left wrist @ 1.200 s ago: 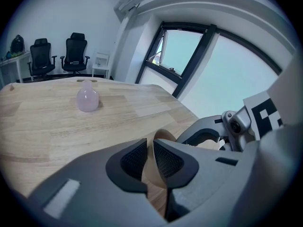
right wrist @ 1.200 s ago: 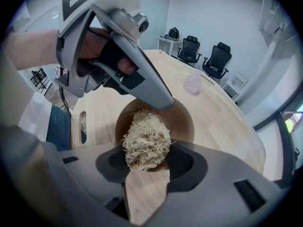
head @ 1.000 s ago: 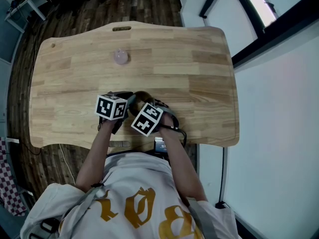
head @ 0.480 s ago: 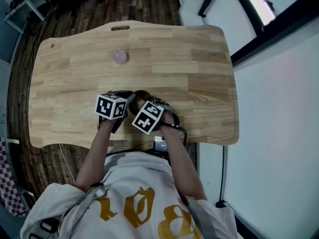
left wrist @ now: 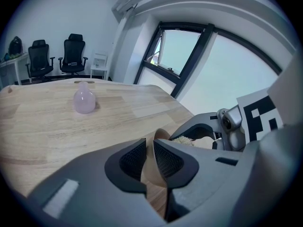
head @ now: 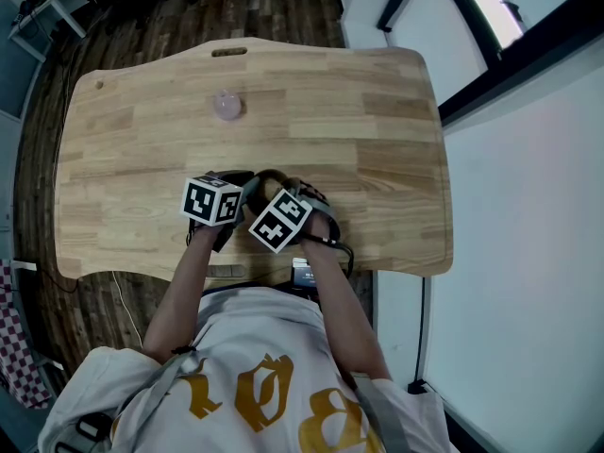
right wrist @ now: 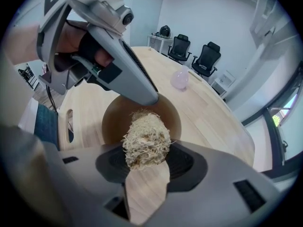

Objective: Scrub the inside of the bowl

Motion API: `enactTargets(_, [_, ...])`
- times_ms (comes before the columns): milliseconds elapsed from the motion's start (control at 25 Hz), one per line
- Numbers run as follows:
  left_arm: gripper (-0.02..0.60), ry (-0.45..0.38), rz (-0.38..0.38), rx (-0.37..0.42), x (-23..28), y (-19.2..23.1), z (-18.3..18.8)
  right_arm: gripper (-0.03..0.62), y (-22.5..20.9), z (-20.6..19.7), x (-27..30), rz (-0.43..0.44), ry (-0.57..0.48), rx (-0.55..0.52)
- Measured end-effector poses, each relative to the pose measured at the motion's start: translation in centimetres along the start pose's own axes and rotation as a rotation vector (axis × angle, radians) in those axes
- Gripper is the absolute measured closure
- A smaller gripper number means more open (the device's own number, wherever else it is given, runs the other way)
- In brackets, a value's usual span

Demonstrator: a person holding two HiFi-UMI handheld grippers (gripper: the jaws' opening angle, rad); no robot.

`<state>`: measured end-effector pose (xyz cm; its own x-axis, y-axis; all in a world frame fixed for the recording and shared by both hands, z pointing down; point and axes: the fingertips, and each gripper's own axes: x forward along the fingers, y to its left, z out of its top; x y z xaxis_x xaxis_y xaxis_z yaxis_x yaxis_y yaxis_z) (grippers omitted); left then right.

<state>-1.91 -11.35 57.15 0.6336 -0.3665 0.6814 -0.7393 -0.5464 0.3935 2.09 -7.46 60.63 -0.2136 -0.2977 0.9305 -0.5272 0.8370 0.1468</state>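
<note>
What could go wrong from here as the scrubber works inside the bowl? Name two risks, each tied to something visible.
1. The left gripper pinches only the thin rim of the bowl, so scrubbing pressure might twist it loose or tip it.
2. The right gripper clamps a loose fibrous scrubber; it may slip out. It also sits close beside the left jaws, so the two could collide.
</note>
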Motion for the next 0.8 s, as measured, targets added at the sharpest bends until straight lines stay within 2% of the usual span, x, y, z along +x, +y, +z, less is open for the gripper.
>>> enactTargets(120, [0.541, -0.003, -0.008, -0.009, 0.1, 0.0, -0.1, 0.413, 0.5, 0.7, -0.1, 0.006, -0.035, -0.022])
enactTargets(280, [0.541, -0.011, -0.007, -0.033, 0.0, 0.5, -0.1, 0.413, 1.7, 1.1, -0.1, 0.056, -0.073, -0.064])
enactTargets(400, [0.541, -0.017, -0.004, -0.048, -0.2, 0.8, -0.1, 0.413, 2.2, 0.9, -0.1, 0.095, -0.065, -0.077])
enactTargets(800, [0.541, -0.012, -0.009, -0.034, -0.1, 0.4, -0.2, 0.413, 2.1, 0.1, 0.1, 0.101, -0.019, -0.068])
